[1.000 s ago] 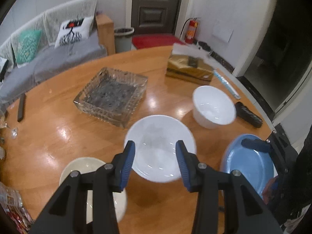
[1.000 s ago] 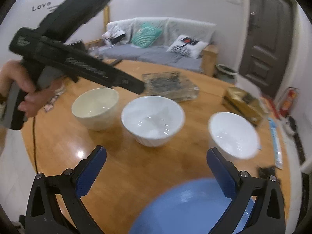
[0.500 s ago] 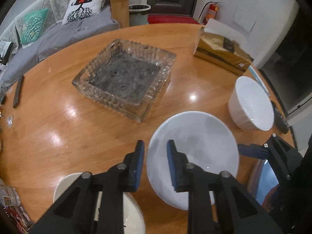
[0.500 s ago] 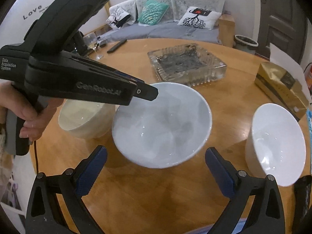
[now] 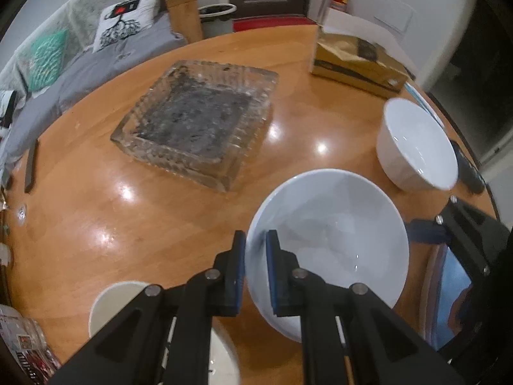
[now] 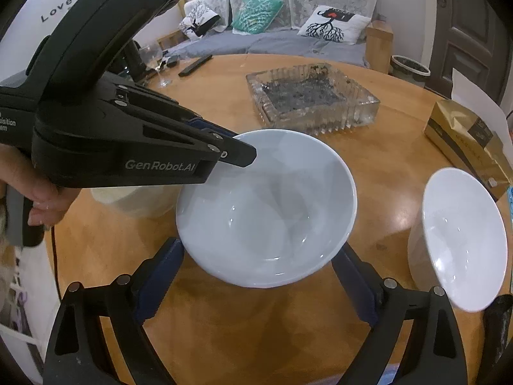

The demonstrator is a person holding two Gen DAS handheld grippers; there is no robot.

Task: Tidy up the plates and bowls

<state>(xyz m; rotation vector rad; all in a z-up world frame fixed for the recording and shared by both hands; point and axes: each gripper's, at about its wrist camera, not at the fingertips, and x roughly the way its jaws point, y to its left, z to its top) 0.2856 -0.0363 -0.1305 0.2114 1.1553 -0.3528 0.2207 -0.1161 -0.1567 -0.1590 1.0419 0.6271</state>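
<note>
My left gripper [image 5: 255, 269] is shut on the near-left rim of a wide white bowl [image 5: 333, 237] and holds it above the wooden table [image 5: 96, 211]; the same bowl [image 6: 269, 211] fills the middle of the right wrist view. My right gripper [image 6: 256, 285] is open, its fingers spread on either side below the bowl and apart from it. A second white bowl [image 5: 416, 147] stands at the right, also in the right wrist view [image 6: 461, 240]. A cream bowl [image 5: 118, 304] sits below the left gripper. A blue plate [image 5: 455, 276] shows at the right edge.
A square glass ashtray [image 5: 198, 122] sits mid-table. A gold tissue box [image 5: 356, 61] lies at the far right edge. A black object [image 5: 468, 170] lies beside the second bowl. A wine glass [image 6: 158, 64] and remote [image 6: 195, 64] sit at the far left.
My left gripper has closed on the wide white bowl's rim and lifted it. The right gripper has moved in under the bowl and stays open.
</note>
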